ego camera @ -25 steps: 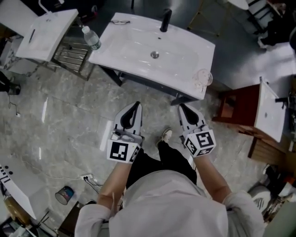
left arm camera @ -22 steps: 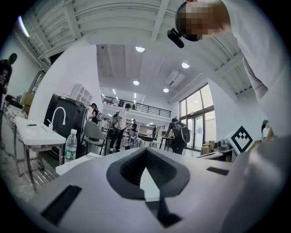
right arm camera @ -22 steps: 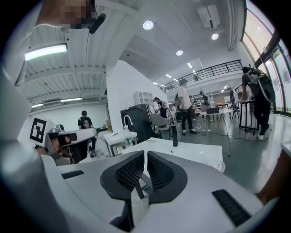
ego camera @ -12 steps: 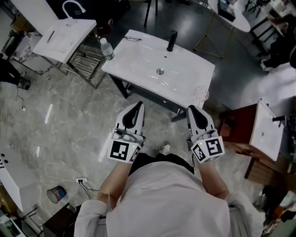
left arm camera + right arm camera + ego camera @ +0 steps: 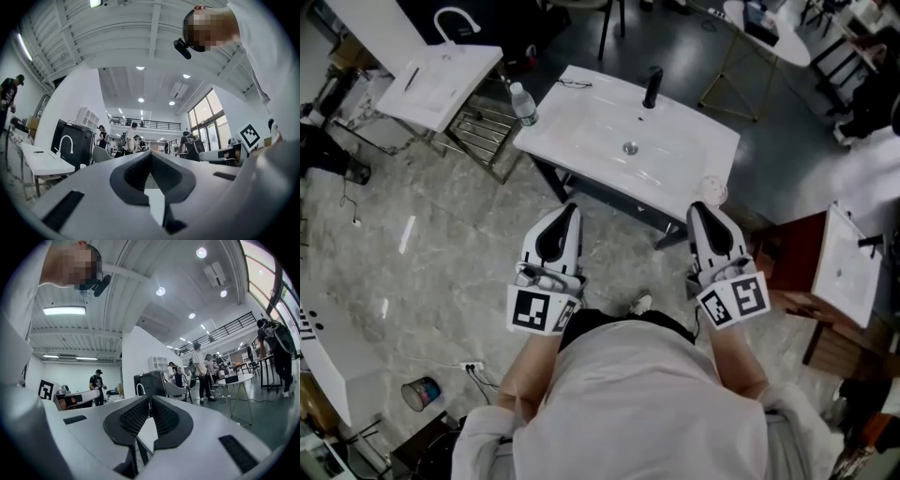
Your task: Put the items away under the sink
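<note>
Presently | left gripper (image 5: 569, 210), right gripper (image 5: 699, 208): fingers together | bottle (image 5: 523, 103) label unreadable

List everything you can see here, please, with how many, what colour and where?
sink: one, white, centre, ahead of both grippers
tap: one, black, sink's far edge
bottle: one, clear, at sink's left corner
glass: one, clear, at sink's near right corner
second sink: one, white, upper left
rack: one, metal, between the two sinks
cabinet: one, red-brown, right
can: one, bluish, on the floor, lower left
shoe: one, white, on the floor between the grippers
left gripper: one, white and black, jaws shut, empty
right gripper: one, white and black, jaws shut, empty
</note>
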Motion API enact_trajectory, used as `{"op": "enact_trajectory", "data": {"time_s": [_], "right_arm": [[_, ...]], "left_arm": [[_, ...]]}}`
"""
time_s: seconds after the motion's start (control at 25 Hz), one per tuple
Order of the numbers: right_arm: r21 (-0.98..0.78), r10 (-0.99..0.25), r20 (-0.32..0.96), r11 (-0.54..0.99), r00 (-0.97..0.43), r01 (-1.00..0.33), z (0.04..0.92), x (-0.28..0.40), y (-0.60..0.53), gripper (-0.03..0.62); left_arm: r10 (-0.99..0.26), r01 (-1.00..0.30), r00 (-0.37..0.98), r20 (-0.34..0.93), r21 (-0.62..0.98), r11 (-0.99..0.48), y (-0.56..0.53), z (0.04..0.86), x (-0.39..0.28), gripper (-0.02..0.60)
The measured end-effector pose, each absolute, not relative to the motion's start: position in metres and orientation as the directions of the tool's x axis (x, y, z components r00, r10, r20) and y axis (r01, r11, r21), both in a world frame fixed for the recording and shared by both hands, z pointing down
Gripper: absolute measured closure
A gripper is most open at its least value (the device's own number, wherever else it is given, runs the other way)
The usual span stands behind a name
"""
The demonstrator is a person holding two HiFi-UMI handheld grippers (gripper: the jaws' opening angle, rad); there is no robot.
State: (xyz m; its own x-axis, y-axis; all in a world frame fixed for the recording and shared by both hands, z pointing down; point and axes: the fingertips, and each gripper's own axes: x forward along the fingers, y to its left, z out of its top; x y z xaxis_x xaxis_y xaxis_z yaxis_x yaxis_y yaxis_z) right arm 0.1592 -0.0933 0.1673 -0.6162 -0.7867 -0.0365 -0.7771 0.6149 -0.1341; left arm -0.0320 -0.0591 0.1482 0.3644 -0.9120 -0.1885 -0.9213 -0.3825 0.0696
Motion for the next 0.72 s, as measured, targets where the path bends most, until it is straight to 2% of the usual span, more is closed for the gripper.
{"op": "enact_trajectory", "data": {"time_s": [0.4, 0.72], "right_arm": [[-0.122, -0.815, -0.024, 0.577, -0.579, -0.808, 0.163, 0.162, -0.102, 0.549], [-0.1, -0.83, -0.044, 0.557, -0.555, -0.825, 0.15, 0.168, -0.1, 0.549]], "left_arm": [[-0.935, -0.941, 0.321, -0.153, 0.065, -0.333, -0.052, 0.155, -0.075, 0.578], [-0.936, -0.943, 0.313, -0.163, 0.064, -0.327, -0.045, 0.152, -0.084, 0.578]]}}
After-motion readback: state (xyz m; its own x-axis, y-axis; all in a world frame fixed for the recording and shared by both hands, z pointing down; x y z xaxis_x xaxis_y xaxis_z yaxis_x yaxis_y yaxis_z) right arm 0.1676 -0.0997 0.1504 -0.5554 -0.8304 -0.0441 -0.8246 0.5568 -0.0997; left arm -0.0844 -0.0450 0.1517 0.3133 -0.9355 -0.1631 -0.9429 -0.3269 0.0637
